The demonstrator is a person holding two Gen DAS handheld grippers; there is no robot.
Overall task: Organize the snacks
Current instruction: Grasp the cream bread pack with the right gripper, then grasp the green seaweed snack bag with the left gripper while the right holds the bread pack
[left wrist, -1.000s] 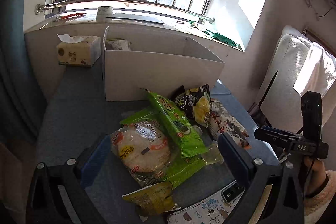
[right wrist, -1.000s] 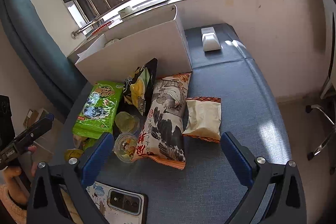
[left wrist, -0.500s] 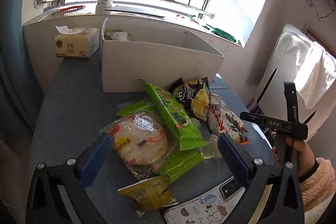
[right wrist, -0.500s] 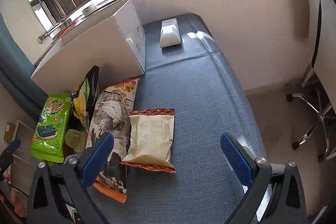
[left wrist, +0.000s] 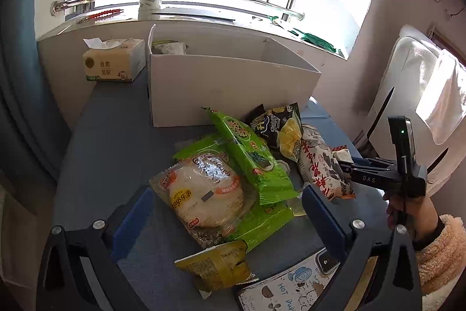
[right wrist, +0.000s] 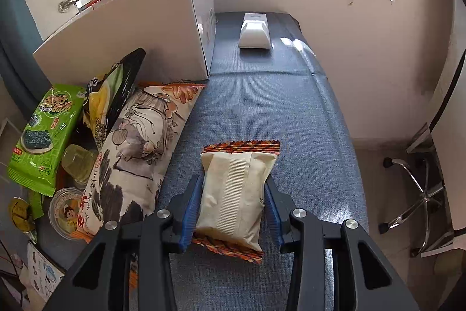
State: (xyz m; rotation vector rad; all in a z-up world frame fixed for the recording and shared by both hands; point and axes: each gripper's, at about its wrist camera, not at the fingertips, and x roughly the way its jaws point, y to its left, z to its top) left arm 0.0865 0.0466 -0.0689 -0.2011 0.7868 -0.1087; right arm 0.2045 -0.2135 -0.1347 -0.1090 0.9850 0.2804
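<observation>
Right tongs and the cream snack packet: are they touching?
Touching. In the right wrist view the closing right tongs have the cream snack packet between them, and both blue pads meet its sides with no gap visible.

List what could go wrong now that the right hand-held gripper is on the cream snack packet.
1. The right hand-held gripper is closing on the puffy cream packet; squeezing further may crush what is inside.
2. The pads sit on the packet's near half, so its far end may droop or slip when lifted.
3. The white box has a tall wall; a low carry could catch the packet on it.
</observation>
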